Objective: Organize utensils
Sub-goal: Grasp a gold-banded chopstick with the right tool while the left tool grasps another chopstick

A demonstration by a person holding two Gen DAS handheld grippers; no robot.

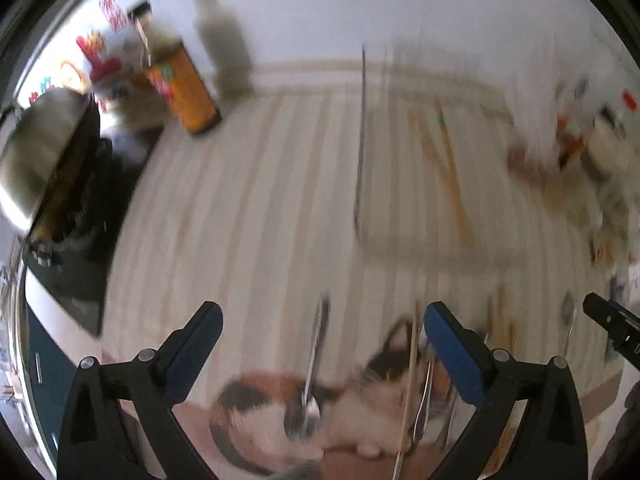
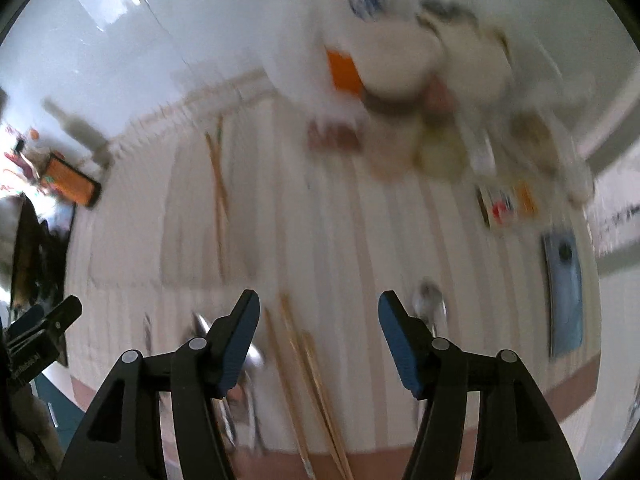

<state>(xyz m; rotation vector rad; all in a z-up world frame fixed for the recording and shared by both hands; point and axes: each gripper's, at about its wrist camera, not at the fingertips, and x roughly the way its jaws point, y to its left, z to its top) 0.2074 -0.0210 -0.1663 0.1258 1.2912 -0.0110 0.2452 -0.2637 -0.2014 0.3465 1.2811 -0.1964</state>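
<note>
1. My left gripper (image 1: pixel 322 322) points steeply down at the striped tablecloth (image 1: pixel 248 208); its jaws are spread wide with nothing gripped between them.
2. Just below it a metal spoon (image 1: pixel 314 364) lies on the cloth, across a cat picture (image 1: pixel 360 396) at the near edge, with thin chopsticks (image 1: pixel 410 380) beside it.
3. My right gripper (image 2: pixel 318 312) is also released, partly spread, over a loose bundle of wooden chopsticks (image 2: pixel 308 368). A second spoon (image 2: pixel 430 308) lies just beside its right finger.
4. Farther off, a pale organizer tray (image 2: pixel 188 248) holds another pair of chopsticks (image 2: pixel 218 196).
5. At the far edge stand an orange can (image 1: pixel 186 88) and a dark bottle (image 1: pixel 224 44); blurred clutter fills the far right corner.
</note>
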